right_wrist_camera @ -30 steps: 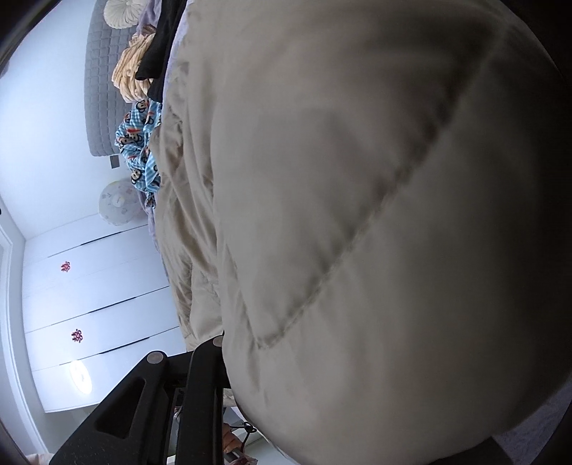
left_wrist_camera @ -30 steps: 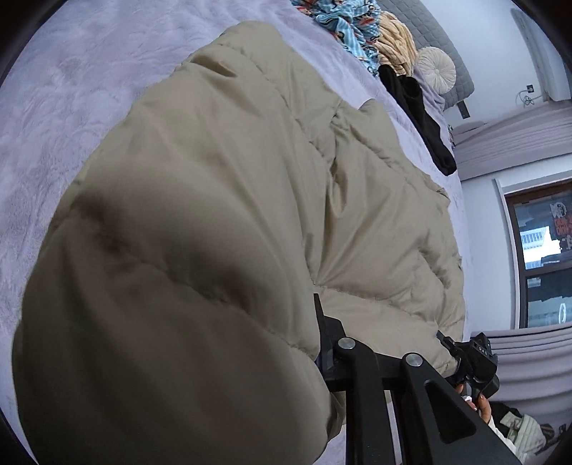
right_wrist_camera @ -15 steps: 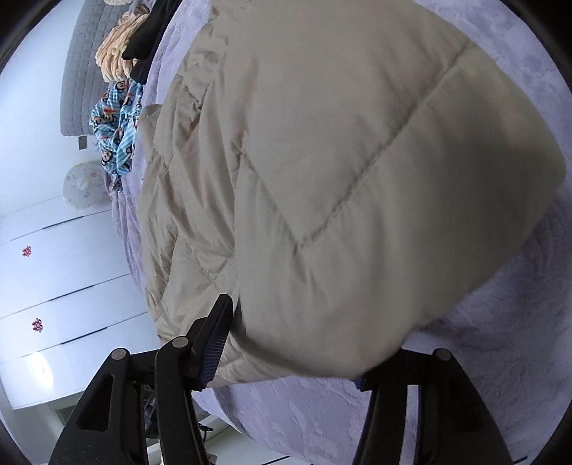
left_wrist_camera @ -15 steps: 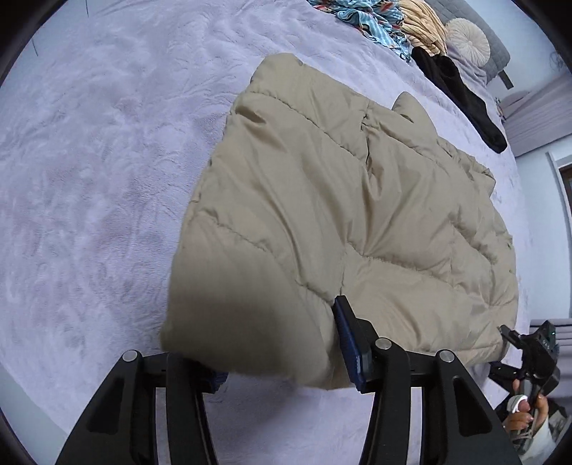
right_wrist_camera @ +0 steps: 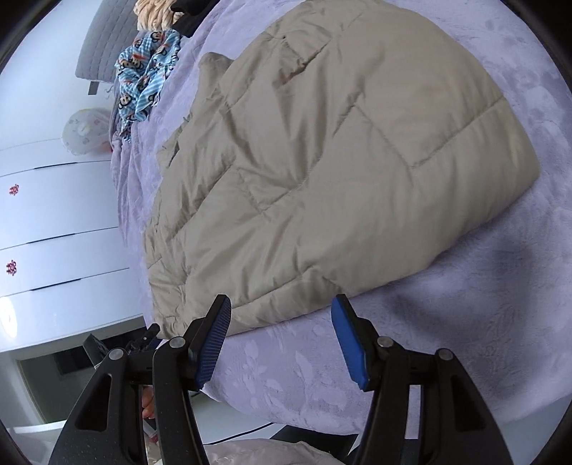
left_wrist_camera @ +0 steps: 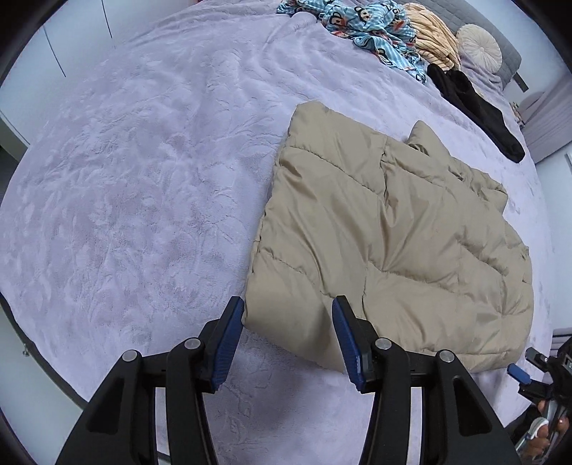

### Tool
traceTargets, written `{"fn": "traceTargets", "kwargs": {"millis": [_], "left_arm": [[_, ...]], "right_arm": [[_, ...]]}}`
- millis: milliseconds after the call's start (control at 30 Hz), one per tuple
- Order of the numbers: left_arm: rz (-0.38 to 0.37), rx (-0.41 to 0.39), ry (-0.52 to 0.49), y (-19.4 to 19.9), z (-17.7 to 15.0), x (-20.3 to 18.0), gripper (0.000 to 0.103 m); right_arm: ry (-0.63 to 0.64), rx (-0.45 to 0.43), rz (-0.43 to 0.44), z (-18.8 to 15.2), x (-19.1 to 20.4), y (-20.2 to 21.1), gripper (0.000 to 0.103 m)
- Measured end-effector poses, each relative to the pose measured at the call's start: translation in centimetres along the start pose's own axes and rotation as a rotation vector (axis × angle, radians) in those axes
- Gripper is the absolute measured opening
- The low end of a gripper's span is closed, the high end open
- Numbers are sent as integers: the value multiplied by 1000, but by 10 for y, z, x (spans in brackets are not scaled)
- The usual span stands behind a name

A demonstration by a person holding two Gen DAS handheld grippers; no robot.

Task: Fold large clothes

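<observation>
As seen from the left wrist, the left hand-held gripper [left_wrist_camera: 287,334] hangs above the near edge of the bed [left_wrist_camera: 143,186] with its blue pads well apart and nothing clamped between them; its jaws have just been opening, and the beige padded jacket [left_wrist_camera: 386,243] lies below them rather than in them. The jacket rests flat on the lilac bedspread as a rough rectangle, its near left corner showing between the pads but lying lower, untouched. At the far end of the bed sit a blue patterned garment [left_wrist_camera: 368,25], a yellowish one [left_wrist_camera: 434,46], a black one [left_wrist_camera: 475,107] and a round cushion [left_wrist_camera: 479,44]. The right hand-held gripper [left_wrist_camera: 532,365] shows at the lower right edge of this view.

From the right wrist, the right hand-held gripper [right_wrist_camera: 280,339] also stands parted and empty, its jaws likewise just opened, hovering over bare bedspread just short of the jacket's [right_wrist_camera: 321,161] near edge. White drawers [right_wrist_camera: 53,221] stand beside the bed [right_wrist_camera: 500,304].

Judging from how it lies, the jacket already has at least one fold in it: the near edge looks doubled and puffy, and no sleeves show. Both corners appear released. What may remain is another fold to make it more compact, and the heaped garments by the headboard are still unfolded.
</observation>
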State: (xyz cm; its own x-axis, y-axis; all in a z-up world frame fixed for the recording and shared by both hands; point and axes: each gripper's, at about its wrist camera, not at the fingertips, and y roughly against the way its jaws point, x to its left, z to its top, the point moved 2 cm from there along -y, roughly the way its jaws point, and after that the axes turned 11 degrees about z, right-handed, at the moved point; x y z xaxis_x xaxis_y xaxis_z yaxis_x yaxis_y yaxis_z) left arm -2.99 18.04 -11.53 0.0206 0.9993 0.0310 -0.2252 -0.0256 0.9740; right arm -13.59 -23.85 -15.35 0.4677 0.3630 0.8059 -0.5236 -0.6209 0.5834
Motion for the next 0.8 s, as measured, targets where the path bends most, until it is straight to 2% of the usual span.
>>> {"fn": "traceTargets", "kwargs": {"millis": [133,267,433,500,633,733,800], "left_arm": [[35,10,-17,-11,3,-6,52],[59,52,4,-38,-1,5,52],[66,84,15,-65,-10,19,52],[95,92,3,-73,-11,23,53],[72,96,20,-68,-10,30,53],[52,49,15,-57,-2,35,54],[37,20,11,-50,4,35,103]], "right_arm": [[49,20,-46,-1,8,-9,62],[73,54,-67,2,24,-31,62],[118,86,-147,3,35,-57,62],[134,91,-191,5,35,-69,62],[116,104,-234,7,26,-81,62],[108,103,-241,6,26,-82,62],[106,100,-248,6,26,-80,62]]}}
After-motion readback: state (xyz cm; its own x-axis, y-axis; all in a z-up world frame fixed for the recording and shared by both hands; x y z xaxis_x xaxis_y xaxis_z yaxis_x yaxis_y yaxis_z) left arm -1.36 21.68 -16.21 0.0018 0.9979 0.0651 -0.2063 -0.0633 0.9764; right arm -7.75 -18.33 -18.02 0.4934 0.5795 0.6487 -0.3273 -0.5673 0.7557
